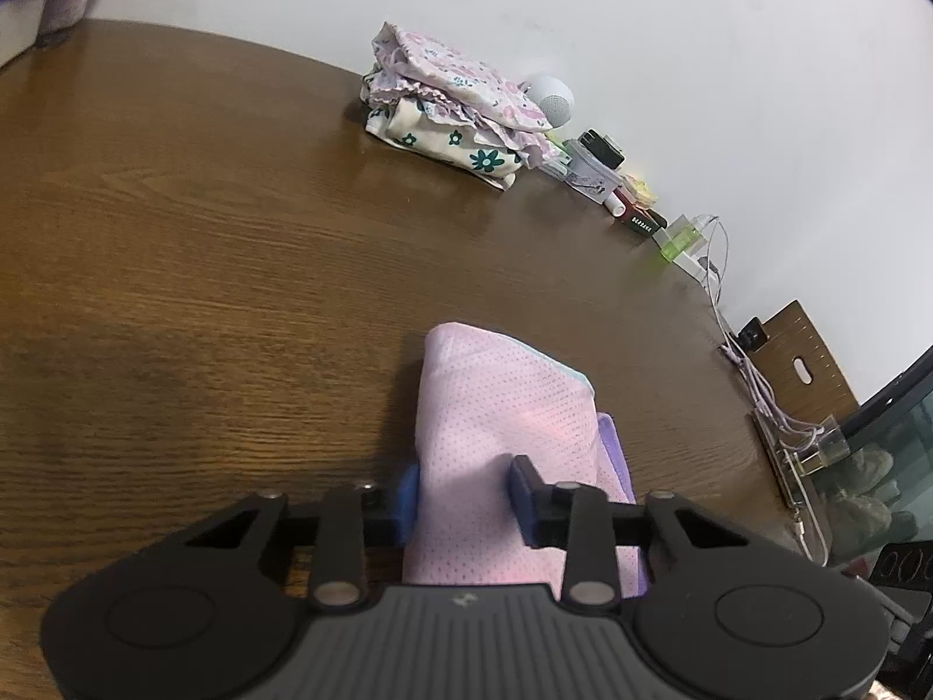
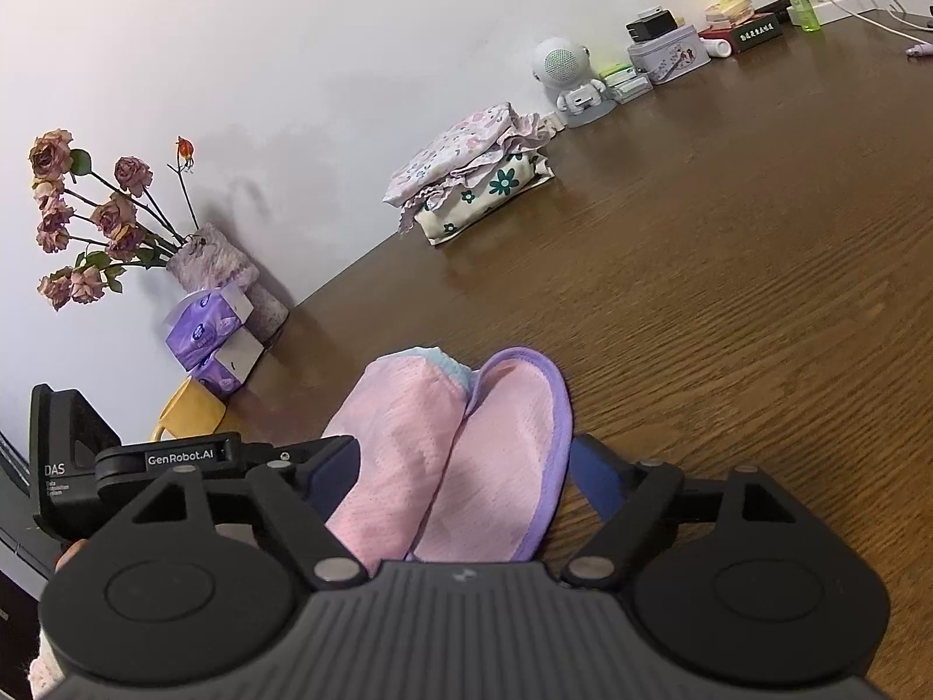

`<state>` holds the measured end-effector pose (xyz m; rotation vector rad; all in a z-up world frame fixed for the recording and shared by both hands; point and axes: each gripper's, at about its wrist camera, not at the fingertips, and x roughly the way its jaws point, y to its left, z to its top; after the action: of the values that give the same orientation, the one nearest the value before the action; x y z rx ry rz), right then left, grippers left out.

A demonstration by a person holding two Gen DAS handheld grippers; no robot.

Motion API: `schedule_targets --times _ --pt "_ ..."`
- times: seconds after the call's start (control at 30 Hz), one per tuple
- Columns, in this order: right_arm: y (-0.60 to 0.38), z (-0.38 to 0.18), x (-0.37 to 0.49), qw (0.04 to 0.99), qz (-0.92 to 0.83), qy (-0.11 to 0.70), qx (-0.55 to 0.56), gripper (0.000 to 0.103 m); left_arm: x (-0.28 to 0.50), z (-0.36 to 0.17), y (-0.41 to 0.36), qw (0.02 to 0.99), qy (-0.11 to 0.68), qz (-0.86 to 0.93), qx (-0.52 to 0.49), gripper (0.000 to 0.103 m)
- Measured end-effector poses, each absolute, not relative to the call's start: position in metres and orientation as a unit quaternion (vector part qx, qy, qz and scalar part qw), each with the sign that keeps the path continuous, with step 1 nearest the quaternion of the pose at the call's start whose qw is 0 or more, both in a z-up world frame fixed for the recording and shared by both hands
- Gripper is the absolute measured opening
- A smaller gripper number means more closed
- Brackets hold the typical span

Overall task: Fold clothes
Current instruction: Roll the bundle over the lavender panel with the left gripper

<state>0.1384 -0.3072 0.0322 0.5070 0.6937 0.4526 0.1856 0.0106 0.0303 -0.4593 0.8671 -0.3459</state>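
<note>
The folded pink garment (image 1: 501, 437) lies on the counter (image 1: 204, 268), its near end pinched between the left gripper's (image 1: 466, 493) narrow fingers (image 1: 528, 496). The right gripper's (image 2: 460, 472) fingers (image 2: 600, 475) stand wide around it, not pressing. At one o'clock sits a clothes pile (image 1: 455, 116).

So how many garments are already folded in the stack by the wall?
2, possibly more hidden: a purple-floral piece on top, a cream piece with green flowers beneath it. The stack sits on the table beside the white speaker.
</note>
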Motion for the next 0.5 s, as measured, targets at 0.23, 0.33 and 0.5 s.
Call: schedule_targets --times 0.23,0.33,0.5 --pt "-0.318 0.027 0.143 0.882 0.217 0.336 0.248 0.081 0.181 0.055 -0.003 0.887 0.41 -0.156 -0.144 0.018" --pt "-0.325 0.025 0.143 0.882 0.216 0.335 0.253 0.081 0.18 0.07 -0.016 0.902 0.4 -0.14 -0.084 0.016" --pt "-0.335 0.021 0.142 0.88 0.214 0.332 0.264 0.081 0.172 0.09 -0.061 0.922 0.369 -0.1 0.062 0.016"
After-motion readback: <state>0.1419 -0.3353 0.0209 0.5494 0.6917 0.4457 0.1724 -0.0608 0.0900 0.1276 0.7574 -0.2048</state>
